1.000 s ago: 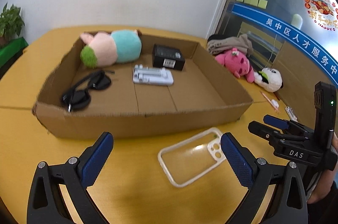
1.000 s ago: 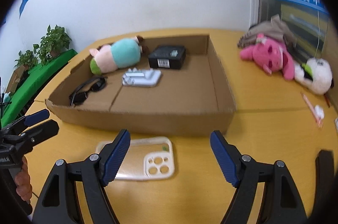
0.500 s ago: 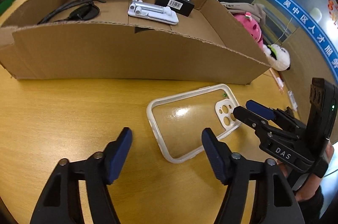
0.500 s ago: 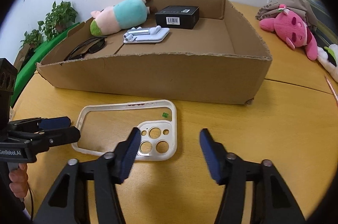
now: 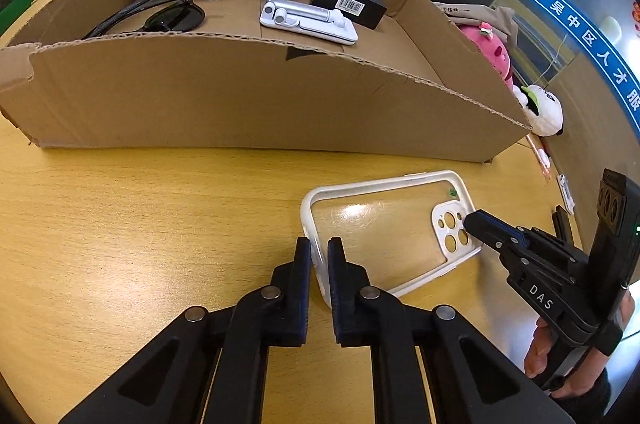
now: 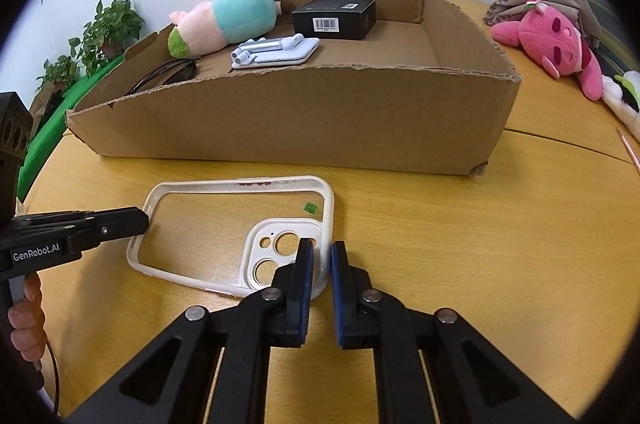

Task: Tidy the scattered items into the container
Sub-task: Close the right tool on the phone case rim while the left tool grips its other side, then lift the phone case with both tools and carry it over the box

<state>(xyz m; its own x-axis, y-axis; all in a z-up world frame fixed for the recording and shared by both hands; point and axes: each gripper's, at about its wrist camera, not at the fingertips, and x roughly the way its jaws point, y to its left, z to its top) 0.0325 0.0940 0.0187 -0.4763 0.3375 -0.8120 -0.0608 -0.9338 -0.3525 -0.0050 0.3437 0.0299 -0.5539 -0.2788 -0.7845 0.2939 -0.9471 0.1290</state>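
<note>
Both claws were wide a second ago. Now the left gripper [image 5: 319, 258] has closed on the phone case's [image 5: 384, 236] left end and the right gripper [image 6: 319, 262] on its camera end. The case still lies on the table [image 5: 140, 224], before the cardboard box [image 5: 240, 104], ready for lifting.

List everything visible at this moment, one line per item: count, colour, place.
cardboard box: 1, brown, on table
plush pig: 1, pink and teal, in box
black box: 1, in box
phone stand: 1, white, in box
sunglasses: 1, black, in box
phone case: 1, clear and white, table, before box
pink plush: 1, table, right of box
panda plush: 1, white, beside it
table: 1, yellow wood
plants: green, left background
left tool: shut on phone case's rim
right tool: shut on camera-end rim
</note>
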